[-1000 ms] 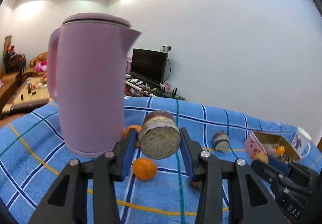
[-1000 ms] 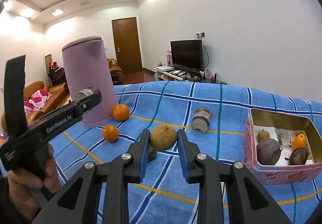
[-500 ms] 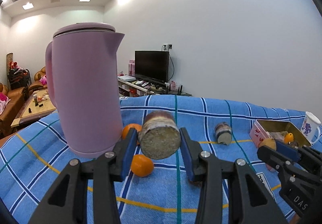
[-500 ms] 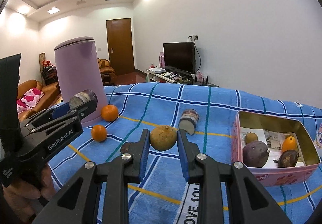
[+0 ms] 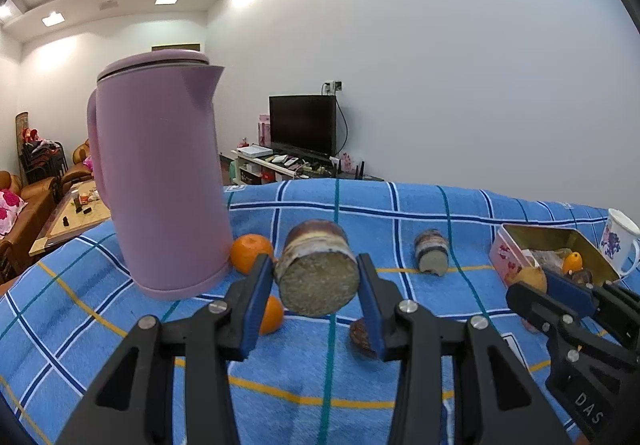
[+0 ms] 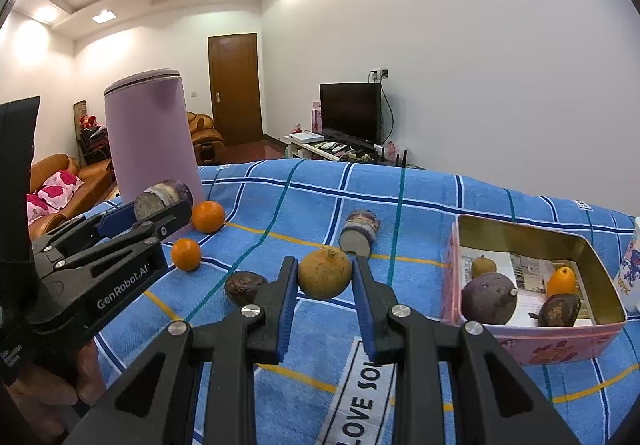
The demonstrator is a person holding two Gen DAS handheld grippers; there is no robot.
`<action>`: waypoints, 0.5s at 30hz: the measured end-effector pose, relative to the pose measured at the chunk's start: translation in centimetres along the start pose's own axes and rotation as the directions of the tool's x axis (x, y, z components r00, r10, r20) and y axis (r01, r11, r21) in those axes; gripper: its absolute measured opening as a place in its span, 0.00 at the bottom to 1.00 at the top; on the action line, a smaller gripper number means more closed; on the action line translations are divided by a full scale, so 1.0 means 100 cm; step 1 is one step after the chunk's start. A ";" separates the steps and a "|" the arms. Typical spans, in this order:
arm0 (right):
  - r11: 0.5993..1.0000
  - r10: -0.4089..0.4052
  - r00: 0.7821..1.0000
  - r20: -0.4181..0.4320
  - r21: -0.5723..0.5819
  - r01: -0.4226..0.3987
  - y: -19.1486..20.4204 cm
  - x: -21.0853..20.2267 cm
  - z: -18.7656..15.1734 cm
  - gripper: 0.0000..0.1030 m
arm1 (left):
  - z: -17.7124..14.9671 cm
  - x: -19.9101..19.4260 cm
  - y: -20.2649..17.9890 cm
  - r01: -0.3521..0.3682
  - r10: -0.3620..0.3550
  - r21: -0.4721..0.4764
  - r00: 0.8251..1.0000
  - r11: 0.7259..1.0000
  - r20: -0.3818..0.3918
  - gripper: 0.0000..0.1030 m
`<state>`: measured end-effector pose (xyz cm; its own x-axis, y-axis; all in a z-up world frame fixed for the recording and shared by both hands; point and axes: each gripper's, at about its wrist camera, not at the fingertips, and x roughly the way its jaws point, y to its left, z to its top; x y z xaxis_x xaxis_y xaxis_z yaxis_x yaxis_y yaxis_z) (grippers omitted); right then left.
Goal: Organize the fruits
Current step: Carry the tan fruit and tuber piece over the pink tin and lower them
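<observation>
Judging by the tin [image 6: 600,319], 4 fruits are boxed; a sugarcane piece [image 5: 318,277] is clenched by the left gripper [image 5: 317,299], a brown fruit [image 6: 325,273] by the right gripper [image 6: 325,299]; 4 pieces remain on the cloth [image 6: 420,205].

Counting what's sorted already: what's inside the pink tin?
In the pink tin: a large purple fruit, a small brownish one, a small orange one, a dark wrinkled one, on printed paper. The near wall hides the front floor.
</observation>
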<state>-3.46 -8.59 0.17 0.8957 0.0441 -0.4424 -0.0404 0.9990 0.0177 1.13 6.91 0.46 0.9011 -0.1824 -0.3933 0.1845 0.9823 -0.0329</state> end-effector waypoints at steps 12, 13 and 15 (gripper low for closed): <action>1.000 -0.005 1.000 0.009 0.011 0.005 -0.014 -0.008 0.000 0.28 | -0.006 -0.001 -0.019 0.014 -0.013 0.009 0.999 1.000 -0.040 0.43; 1.000 -0.006 1.000 0.009 0.012 0.005 -0.016 -0.008 0.000 0.28 | -0.006 -0.002 -0.022 0.019 -0.018 0.011 0.999 1.000 -0.042 0.43; 1.000 -0.005 1.000 0.009 0.015 0.005 -0.020 -0.009 0.000 0.28 | -0.007 -0.002 -0.025 0.027 -0.026 0.012 0.999 1.000 -0.047 0.43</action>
<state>-4.21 -10.59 0.54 0.8997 0.0393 -0.4347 -0.0295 0.9991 0.0293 0.24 4.55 0.01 0.8765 -0.2060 -0.4350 0.2136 0.9764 -0.0320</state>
